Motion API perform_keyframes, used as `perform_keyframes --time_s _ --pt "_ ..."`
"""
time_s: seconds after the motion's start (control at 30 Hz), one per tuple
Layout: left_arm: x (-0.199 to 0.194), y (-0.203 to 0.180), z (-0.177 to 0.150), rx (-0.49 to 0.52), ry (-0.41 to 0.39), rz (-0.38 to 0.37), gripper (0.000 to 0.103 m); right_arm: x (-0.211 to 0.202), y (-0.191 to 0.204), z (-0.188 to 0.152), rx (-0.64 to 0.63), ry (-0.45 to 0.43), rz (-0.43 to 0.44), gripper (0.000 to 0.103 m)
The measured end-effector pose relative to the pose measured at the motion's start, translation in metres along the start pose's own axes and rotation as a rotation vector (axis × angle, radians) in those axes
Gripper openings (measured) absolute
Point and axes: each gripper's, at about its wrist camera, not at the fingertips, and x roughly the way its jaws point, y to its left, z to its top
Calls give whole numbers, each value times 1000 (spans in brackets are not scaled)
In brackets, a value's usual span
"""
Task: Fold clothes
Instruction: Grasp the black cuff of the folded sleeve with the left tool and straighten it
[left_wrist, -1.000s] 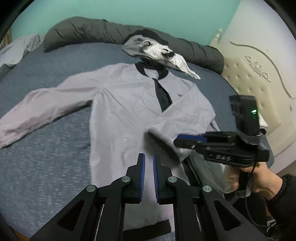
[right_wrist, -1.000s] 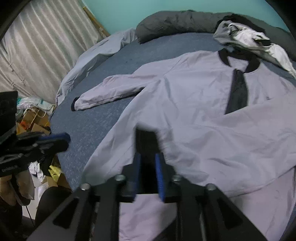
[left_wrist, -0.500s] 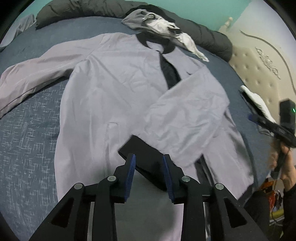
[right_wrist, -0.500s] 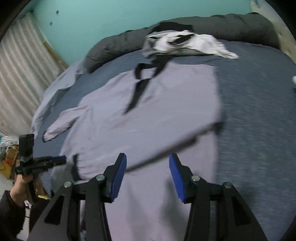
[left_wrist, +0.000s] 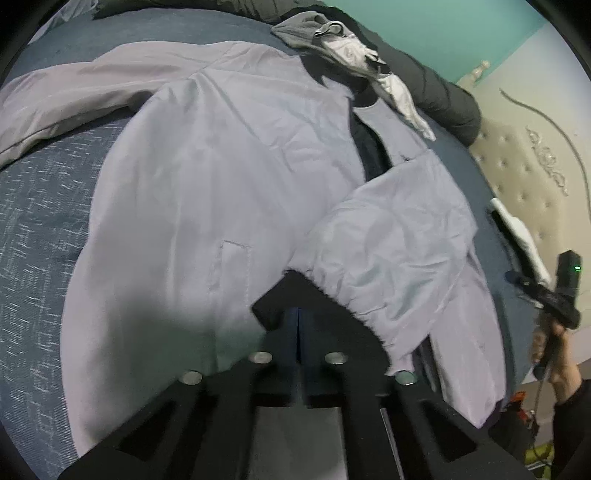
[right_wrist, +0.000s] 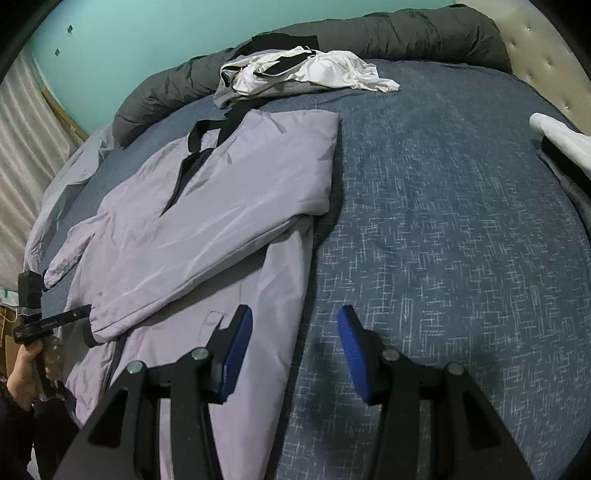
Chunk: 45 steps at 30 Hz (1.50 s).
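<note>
A lavender jacket (left_wrist: 229, 192) with black collar and placket lies front up on the blue bedspread (right_wrist: 443, 221). One sleeve (right_wrist: 207, 236) is folded across its body. That sleeve's black cuff (left_wrist: 280, 299) lies at my left gripper (left_wrist: 297, 325), whose pads are pressed together on it. In the right wrist view the left gripper (right_wrist: 85, 311) meets the sleeve end at the jacket's left edge. My right gripper (right_wrist: 295, 332) stands open with nothing between its fingers. One finger is over the jacket's hem and the other over bare bedspread. The other sleeve (left_wrist: 66, 99) stretches out to the side.
A heap of grey and white clothes (right_wrist: 295, 74) lies beyond the collar, against a rolled dark grey duvet (right_wrist: 406, 29). A tufted headboard (left_wrist: 535, 177) and a white folded item (right_wrist: 561, 140) bound the bed on the right. A curtain (right_wrist: 22, 147) hangs at the left.
My left gripper sank toward the black cuff, opened around it and shut. My right gripper let the sleeve drop, swung right off the jacket and opened.
</note>
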Motion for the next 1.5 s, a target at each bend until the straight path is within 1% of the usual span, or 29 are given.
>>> perform_keyframes --time_s 0.13,0.2,0.27,0.3,0.4,0.43,0.5,0.53,0.57,0.7,0.77,0.9,1.07,1.2,1.23,1.27,1.33,1.43,1.5 --pt "-24 -13 5 59 -64 -5 0 7 0 4 -1 7 -5 49" --pt "-33 -14 8 67 -82 -7 0 11 0 6 -3 12 -9 49" --pt "-37 -14 11 78 -73 -2 0 14 0 7 -1 15 -10 49" --pt "-35 -13 12 76 -54 -5 0 15 -1 8 4 15 -9 49" --pt "-29 -5 11 54 -20 26 1 16 0 7 15 9 8 49" --pt "-23 -1 11 44 -14 33 4 16 1 7 13 8 11 49" --pt "-17 3 10 34 -1 36 14 16 4 5 1 15 10 49" --pt "-12 4 10 31 5 42 29 16 5 4 -7 18 8 49" --pt "-8 6 9 26 11 46 37 16 6 4 -12 22 6 49" --pt "4 11 9 14 19 31 40 14 5 3 -20 24 5 49" --pt "7 11 8 13 17 30 43 13 5 3 -19 22 6 49" --pt "5 4 7 33 3 46 43 14 5 3 -19 24 4 49" --pt "7 -10 1 113 6 87 43 14 5 2 -11 27 7 49" --pt "9 -9 3 122 10 92 42 13 7 1 -17 30 8 49" --pt "9 -8 3 125 11 95 37 13 7 1 -19 30 8 49" --pt "10 -8 4 127 13 98 26 12 7 1 -19 29 8 49" --pt "8 -6 4 131 11 107 14 12 7 1 -17 27 8 49" --pt "7 -7 3 140 17 104 8 12 7 2 -17 29 6 49" --pt "3 -8 3 147 16 102 7 12 7 1 -18 31 5 49"
